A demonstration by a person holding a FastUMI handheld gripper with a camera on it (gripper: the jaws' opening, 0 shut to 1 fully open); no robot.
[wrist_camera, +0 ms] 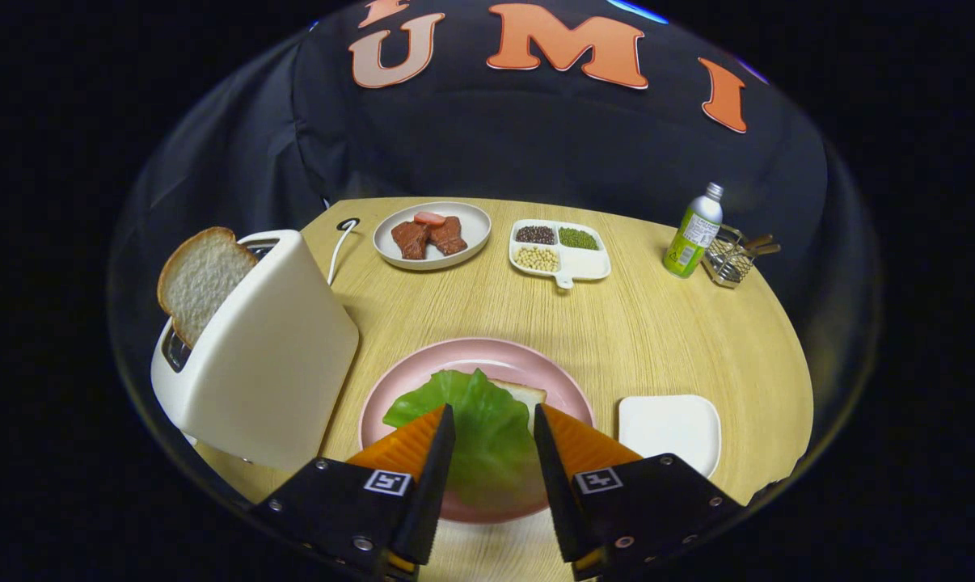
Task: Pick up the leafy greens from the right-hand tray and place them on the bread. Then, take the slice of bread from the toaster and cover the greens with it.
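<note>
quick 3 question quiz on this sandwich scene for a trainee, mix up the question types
1. True or false: the leafy greens already lie on the bread on the pink plate.
2. Multiple choice: the slice of bread to fetch next is A) in the toaster, B) on the white tray, C) on the grey plate with the meat.
3. Fill in: the gripper is ____, its fingers either side of the greens, not pressing them.

Key: 1 true; 2 A; 3 open
</note>
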